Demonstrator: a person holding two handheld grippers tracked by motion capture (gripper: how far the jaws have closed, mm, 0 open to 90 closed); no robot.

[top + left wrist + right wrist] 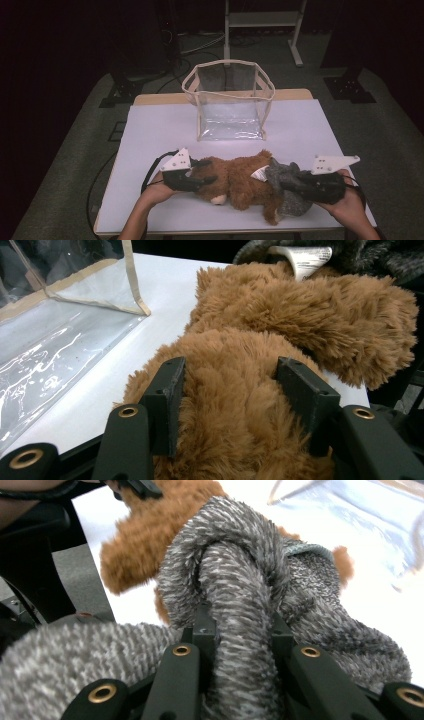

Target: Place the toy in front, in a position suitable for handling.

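A brown plush toy [240,182] lies on its side along the front of the white table [160,130], wearing a grey knitted garment [286,176] at its right end. My left gripper [206,179] holds the toy's left end. In the left gripper view its jaws [237,390] press into brown fur [300,305] from both sides. My right gripper [289,184] is at the grey end. In the right gripper view it [242,630] is shut on a thick fold of the grey knit [240,555].
A clear plastic bag [227,100] with beige trim stands open-topped behind the toy, mid-table; its wall [60,340] is in the left gripper view. A white label [258,173] sticks out of the toy. Dark floor, cables and a white stand lie beyond.
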